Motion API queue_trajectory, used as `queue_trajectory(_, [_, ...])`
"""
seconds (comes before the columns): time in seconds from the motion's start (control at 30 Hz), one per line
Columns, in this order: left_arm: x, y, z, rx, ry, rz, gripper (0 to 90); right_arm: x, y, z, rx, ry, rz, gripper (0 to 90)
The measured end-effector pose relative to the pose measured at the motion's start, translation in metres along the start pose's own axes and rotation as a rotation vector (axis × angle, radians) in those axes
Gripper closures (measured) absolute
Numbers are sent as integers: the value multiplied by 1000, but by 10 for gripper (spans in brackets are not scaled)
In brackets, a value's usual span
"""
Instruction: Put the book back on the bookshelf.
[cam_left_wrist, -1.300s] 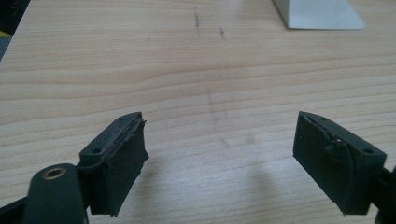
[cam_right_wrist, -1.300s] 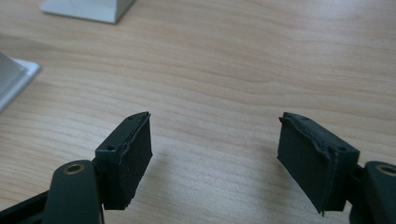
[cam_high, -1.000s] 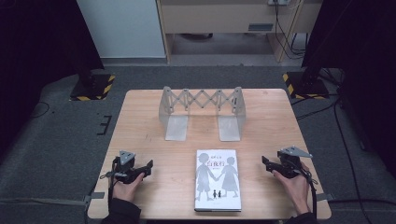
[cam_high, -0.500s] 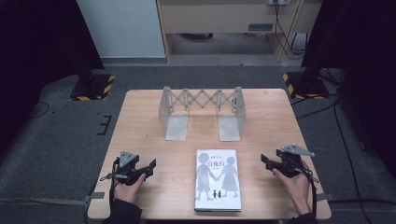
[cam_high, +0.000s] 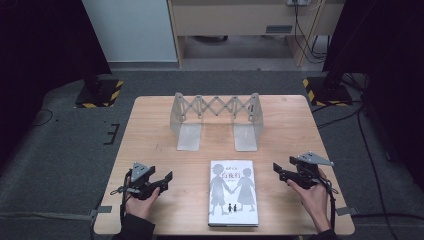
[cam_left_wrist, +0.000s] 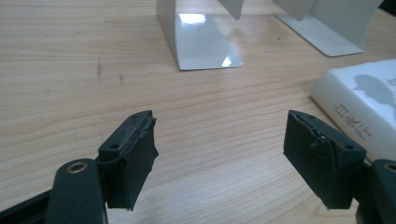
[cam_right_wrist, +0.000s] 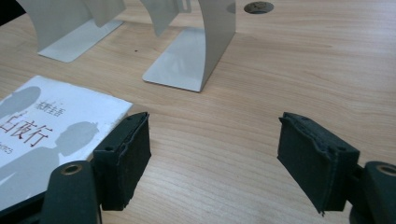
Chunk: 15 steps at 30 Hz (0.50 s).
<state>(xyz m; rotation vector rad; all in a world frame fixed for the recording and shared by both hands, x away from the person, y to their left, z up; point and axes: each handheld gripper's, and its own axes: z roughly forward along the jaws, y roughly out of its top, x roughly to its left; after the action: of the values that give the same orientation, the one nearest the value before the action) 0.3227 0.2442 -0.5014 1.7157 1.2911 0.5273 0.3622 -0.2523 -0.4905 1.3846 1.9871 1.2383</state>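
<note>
Your left gripper (cam_high: 165, 179) sits near the front left of the table (cam_high: 150, 125), held low over the wood in your left hand (cam_high: 141, 202). Its jaws stand apart with nothing between them, and they have just been closing a little; in the left gripper view (cam_left_wrist: 219, 158) you see bare wood in the gap. The book (cam_high: 233, 192) lies flat, cover up, near the front edge in the middle of the table, between your two grippers and apart from both. In the left gripper view the book's near corner (cam_left_wrist: 364, 107) lies just beyond the right-hand jaw, not touching it.

Your right gripper (cam_high: 278, 171) is near the front right, held in your right hand (cam_high: 312, 192), jaws pointing in toward the book. Those jaws are wide apart and empty too. In the right gripper view (cam_right_wrist: 212, 158) the book's corner (cam_right_wrist: 56, 121) lies just behind the left-hand jaw, and the gap between the jaws shows plain wood.

Behind the book, toward the far side of the table, stands a metal book rack (cam_high: 216, 117): two upright end plates joined by a folding lattice, each with a flat foot lying on the table toward you. It is empty and well apart from the book and both grippers. Its feet show at the top of both gripper views (cam_left_wrist: 201, 42) (cam_right_wrist: 187, 60).
</note>
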Motion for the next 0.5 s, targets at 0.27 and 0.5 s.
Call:
queue_trajectory(0.27, [-14, 5, 2, 1, -41, 27, 244, 6, 4, 1, -8, 32, 0, 257])
queue_trajectory(0.5, [-27, 11, 5, 5, -71, 53, 244, 10, 5, 1, -7, 59, 4, 264])
